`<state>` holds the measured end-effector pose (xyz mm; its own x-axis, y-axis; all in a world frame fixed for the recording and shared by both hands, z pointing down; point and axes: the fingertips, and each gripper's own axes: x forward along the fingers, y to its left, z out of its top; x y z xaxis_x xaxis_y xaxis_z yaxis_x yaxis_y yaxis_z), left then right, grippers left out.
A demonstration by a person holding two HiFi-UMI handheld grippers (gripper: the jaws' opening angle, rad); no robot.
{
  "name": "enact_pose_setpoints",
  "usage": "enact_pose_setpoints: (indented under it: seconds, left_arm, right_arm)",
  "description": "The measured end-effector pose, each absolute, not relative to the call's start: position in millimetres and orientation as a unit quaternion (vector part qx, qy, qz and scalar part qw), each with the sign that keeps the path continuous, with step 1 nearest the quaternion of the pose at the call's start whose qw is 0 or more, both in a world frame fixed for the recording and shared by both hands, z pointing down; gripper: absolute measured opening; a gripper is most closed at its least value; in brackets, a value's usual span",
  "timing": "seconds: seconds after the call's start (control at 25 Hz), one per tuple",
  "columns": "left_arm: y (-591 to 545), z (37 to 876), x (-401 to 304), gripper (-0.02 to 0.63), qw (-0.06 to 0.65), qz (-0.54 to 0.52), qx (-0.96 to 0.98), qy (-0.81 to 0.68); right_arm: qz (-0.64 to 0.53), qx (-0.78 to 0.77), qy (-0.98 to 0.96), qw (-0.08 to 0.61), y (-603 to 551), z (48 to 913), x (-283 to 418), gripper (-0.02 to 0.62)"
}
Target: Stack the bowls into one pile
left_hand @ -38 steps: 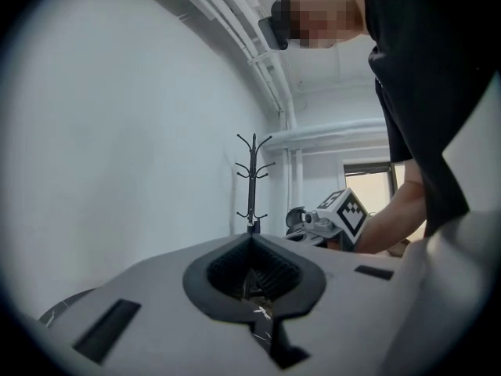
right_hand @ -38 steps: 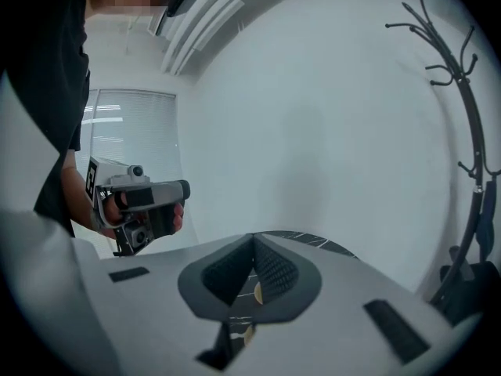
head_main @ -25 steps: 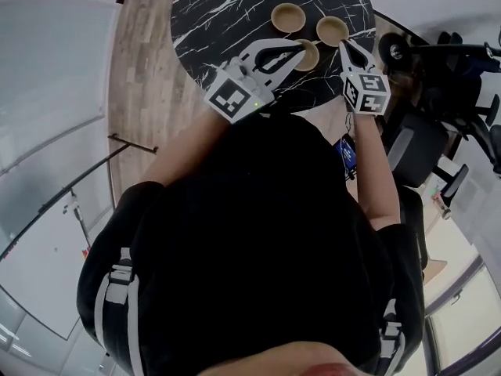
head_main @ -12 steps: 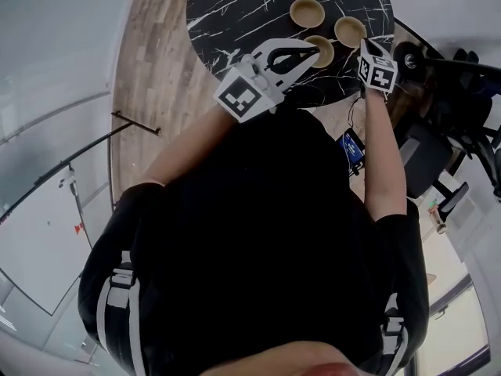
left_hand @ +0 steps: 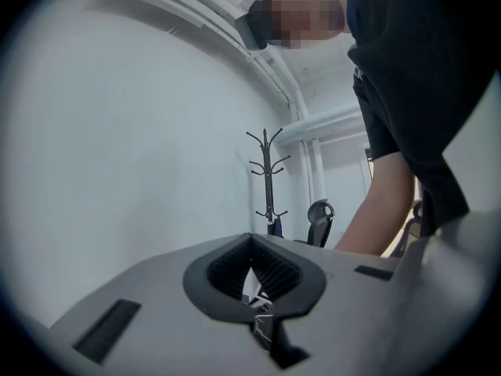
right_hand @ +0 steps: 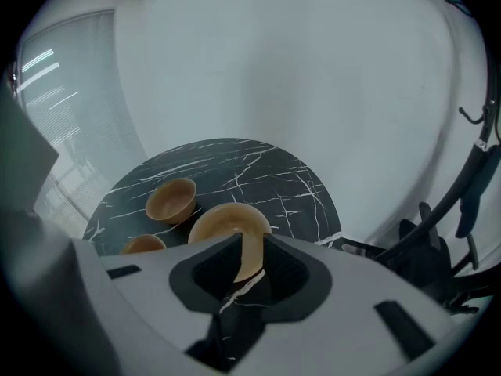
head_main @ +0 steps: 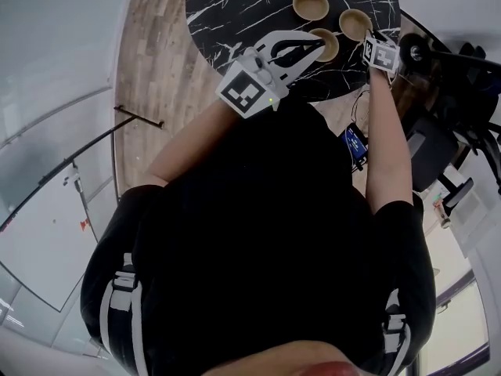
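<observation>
Now, pickup step: right gripper, jaws just opened and spread, frames the rim of the bowl by the round table's right edge. Next, likely: pinch that rim, lift. Left gripper pressed together, empty.

Round black white-veined marble table on pale wooden plank floor; thin black metal coat stand beside black office chair.
</observation>
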<state>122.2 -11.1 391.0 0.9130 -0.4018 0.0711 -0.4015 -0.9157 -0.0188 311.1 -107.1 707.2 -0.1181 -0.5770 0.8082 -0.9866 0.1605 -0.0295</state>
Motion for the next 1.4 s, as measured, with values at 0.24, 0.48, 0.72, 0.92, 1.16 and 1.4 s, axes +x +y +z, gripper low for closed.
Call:
enact_pose_setpoints:
  seconds: [0.24,0.48,0.72,0.92,1.16,1.4]
  left_arm:
    - [-22.6,395.0,128.8,0.005,0.007,-0.040,-0.979,0.200]
    - [-28.8,403.6,138.8,0.005,0.013,-0.039,-0.980,0.194]
    - [-41.7,414.1,143.0,0.005,0.016,-0.033,-0.982,0.187]
    - [-55.6,433.4,138.1,0.005,-0.003,-0.034,-0.980,0.197]
    - [-64.1,448.2,129.3,0.005,-0.019,-0.046,-0.978,0.204]
    - [-61.7,447.7,123.2,0.005,-0.015,-0.051,-0.981,0.189]
  right_arm:
    - [0.348,0.571,-0.658,0.348,-108.6,733.0,319.0,0.140]
    - [0.385,0.569,-0.643,0.337,-105.0,754.3,318.9,0.147]
    - [0.404,0.569,-0.635,0.331,-100.9,765.2,313.7,0.146]
    - [0.419,0.575,-0.629,0.314,-98.2,770.5,314.4,0.128]
    - [0.437,0.586,-0.616,0.292,-99.1,773.1,316.6,0.038]
    - [0.459,0.597,-0.610,0.249,-103.3,762.4,319.7,0.015]
